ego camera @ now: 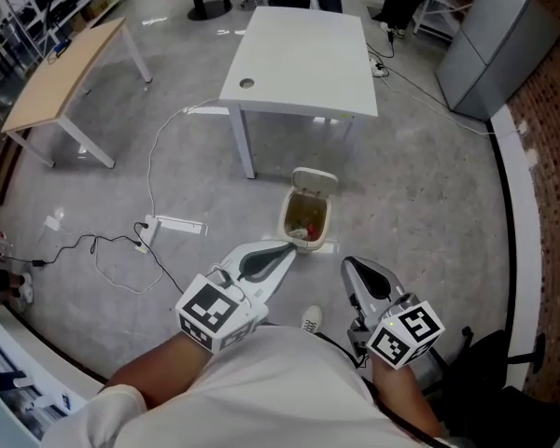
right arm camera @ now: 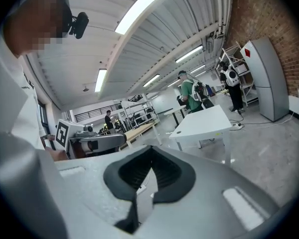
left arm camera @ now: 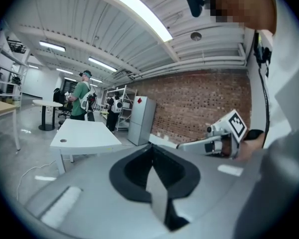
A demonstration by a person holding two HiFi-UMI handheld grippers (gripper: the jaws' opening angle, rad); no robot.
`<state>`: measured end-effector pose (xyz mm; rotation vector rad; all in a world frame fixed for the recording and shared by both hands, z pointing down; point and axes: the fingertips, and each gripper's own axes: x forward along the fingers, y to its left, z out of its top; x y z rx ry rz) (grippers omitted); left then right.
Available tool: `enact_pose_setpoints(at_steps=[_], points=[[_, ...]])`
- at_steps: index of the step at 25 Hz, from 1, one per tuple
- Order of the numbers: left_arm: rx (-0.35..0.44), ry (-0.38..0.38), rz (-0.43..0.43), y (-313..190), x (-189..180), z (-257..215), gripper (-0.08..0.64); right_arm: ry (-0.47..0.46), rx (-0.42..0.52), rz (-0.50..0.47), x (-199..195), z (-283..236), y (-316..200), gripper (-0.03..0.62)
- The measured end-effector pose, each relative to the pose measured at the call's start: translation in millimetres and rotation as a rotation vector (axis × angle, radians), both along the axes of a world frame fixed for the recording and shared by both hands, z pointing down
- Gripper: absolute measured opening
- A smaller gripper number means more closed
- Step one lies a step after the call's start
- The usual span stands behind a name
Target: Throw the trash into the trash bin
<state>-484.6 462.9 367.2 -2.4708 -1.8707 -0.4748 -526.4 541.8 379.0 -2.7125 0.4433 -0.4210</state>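
A small beige trash bin (ego camera: 287,217) stands on the floor in front of the white table, its lid (ego camera: 315,180) flipped up. Some trash (ego camera: 304,232) lies inside it. In the head view my left gripper (ego camera: 289,246) points at the bin's near side, just short of it, jaws together and empty. My right gripper (ego camera: 347,263) hangs to the right of the bin, also shut with nothing in it. In the left gripper view my left gripper (left arm camera: 150,147) has its dark pads meeting at the tip. The right gripper view shows my right gripper (right arm camera: 149,149) the same way.
A white table (ego camera: 303,59) stands beyond the bin and a wooden table (ego camera: 61,73) at the left. A power strip (ego camera: 175,224) with cables lies on the floor to the left. A grey cabinet (ego camera: 499,45) stands at the back right, a black chair (ego camera: 504,381) near right.
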Motion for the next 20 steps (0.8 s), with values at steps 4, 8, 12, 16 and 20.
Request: enact_pose_setpoints(at_steps=[4,8,12,16,20], points=[[-0.011,0.009,0.025,-13.7,5.1,-1.0,0.008,-0.007,-0.013,0.000,6.8,0.5,-18.5,0.002],[-0.022,-0.001,0.012,-25.5,14.4,-2.7,0.008,-0.022,-0.037,-0.008,12.2,2.5,-33.8,0.002],[-0.024,-0.013,0.016,-32.3,16.8,-1.2,0.008,-0.030,-0.057,-0.007,16.9,1.8,-42.0,0.002],[-0.026,-0.014,0.015,-38.3,20.4,1.6,0.008,-0.030,-0.070,-0.011,18.6,0.4,-48.8,0.002],[-0.038,-0.027,0.007,-35.0,23.0,0.8,0.008,-0.028,-0.074,-0.002,16.7,-1.9,-44.4,0.002]])
